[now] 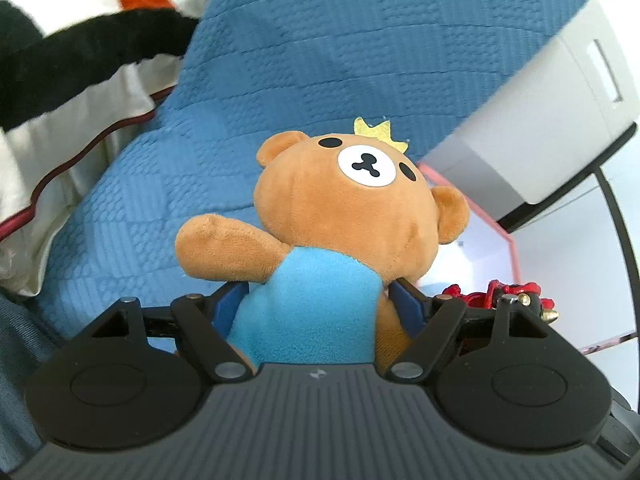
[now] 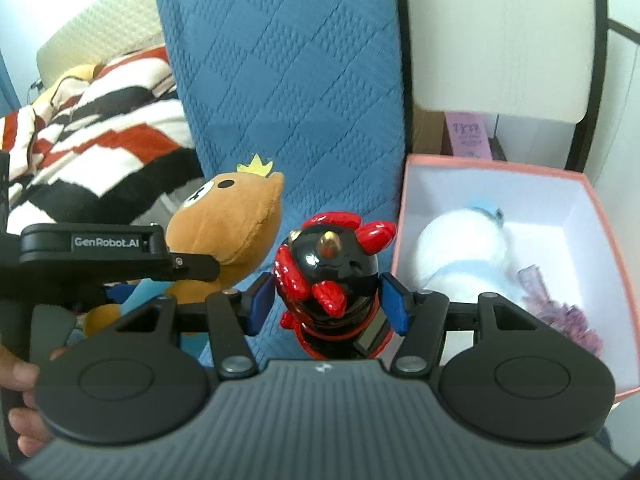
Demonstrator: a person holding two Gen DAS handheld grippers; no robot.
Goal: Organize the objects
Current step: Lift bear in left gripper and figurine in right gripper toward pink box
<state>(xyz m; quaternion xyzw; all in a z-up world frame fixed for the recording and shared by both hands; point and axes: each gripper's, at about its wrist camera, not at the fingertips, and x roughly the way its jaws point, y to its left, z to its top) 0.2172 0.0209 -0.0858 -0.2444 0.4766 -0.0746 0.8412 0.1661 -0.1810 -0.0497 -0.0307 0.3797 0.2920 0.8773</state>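
Observation:
My left gripper (image 1: 316, 304) is shut on a brown plush bear (image 1: 348, 208) with a blue shirt and a yellow crown, held over the blue quilted bed cover. The bear (image 2: 228, 224) and the left gripper (image 2: 176, 276) also show at the left of the right wrist view. My right gripper (image 2: 326, 304) is shut on a glossy black and red rooster figurine (image 2: 328, 272), held just left of an open pink box (image 2: 608, 248). The figurine's red edge (image 1: 500, 294) shows at the right of the left wrist view. A white plush toy (image 2: 464, 248) lies in the box.
A blue quilted cover (image 2: 288, 80) lies ahead. A red, black and white striped blanket (image 2: 92, 120) lies to the left. The box (image 1: 514, 248) stands beside the bed, with purple items (image 2: 568, 316) inside. A white cabinet (image 1: 540, 120) and a black metal frame (image 2: 600, 60) stand to the right.

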